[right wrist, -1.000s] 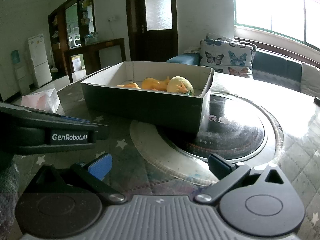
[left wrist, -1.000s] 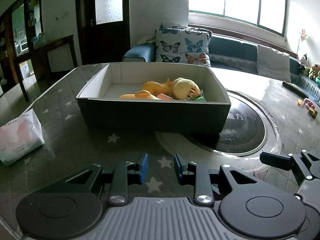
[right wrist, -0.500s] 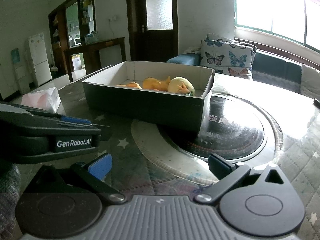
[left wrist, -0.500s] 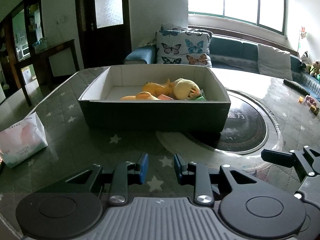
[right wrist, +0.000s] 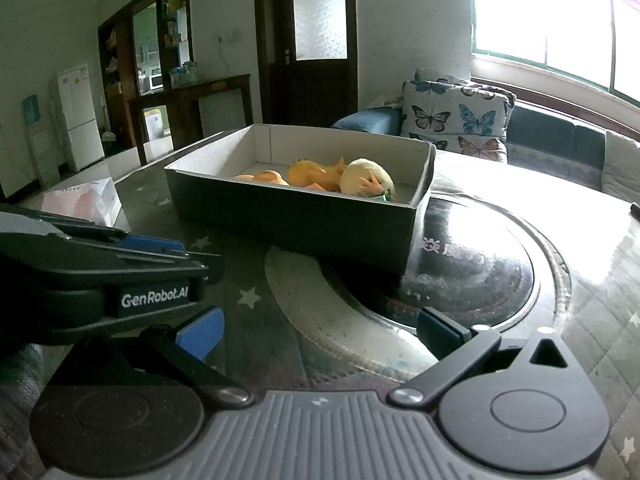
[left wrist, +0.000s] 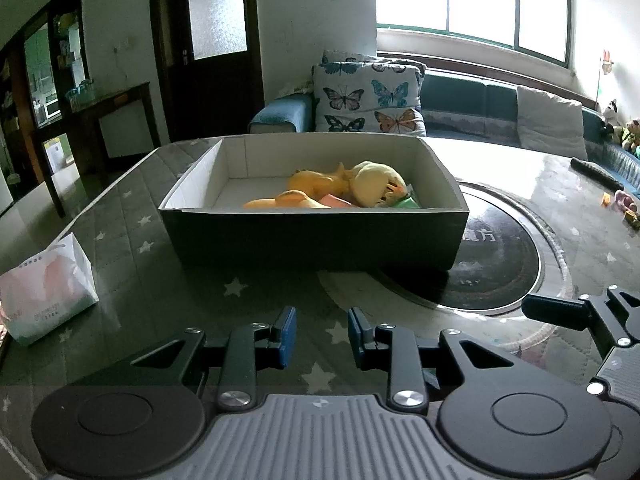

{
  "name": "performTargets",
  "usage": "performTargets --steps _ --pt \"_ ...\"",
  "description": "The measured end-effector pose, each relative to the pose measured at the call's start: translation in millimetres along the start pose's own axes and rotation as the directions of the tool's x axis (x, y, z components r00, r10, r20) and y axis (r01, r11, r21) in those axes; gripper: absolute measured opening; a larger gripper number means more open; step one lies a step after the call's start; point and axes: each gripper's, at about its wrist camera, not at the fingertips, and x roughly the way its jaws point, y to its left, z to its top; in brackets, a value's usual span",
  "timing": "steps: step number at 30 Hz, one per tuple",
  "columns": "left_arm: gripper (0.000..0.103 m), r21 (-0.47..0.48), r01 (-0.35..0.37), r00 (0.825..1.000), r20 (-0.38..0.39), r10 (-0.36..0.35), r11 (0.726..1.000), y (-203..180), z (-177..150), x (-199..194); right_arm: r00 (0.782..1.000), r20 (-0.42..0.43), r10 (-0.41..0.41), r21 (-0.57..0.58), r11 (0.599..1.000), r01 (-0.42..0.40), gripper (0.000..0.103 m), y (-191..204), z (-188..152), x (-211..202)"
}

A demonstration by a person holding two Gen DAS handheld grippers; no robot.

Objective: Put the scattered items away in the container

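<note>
So nothing's really changing – both tongs are just hanging back from the box (left wrist: 312,236) | left tongs (left wrist: 322,336) sitting narrow and empty, right tongs (right wrist: 316,330) spread wide | toys (left wrist: 340,192) are sitting inside the box on the tabletop (left wrist: 160,292) – looking basically done

The dark, white-lined open box (left wrist: 314,236) sat mid-table, partly over the round inset, holding orange and yellow plush toys (left wrist: 344,192) bunched toward its right end
</note>
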Motion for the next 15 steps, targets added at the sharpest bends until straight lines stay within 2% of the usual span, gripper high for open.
performTargets --steps 15 --pt "0.031 0.016 -0.012 1.000 -0.015 0.012 1.000 10.5 12.3 17.3 1.000 -0.018 0.001 -0.001 1.000 -0.001 0.103 1.7 15.4 19.7"
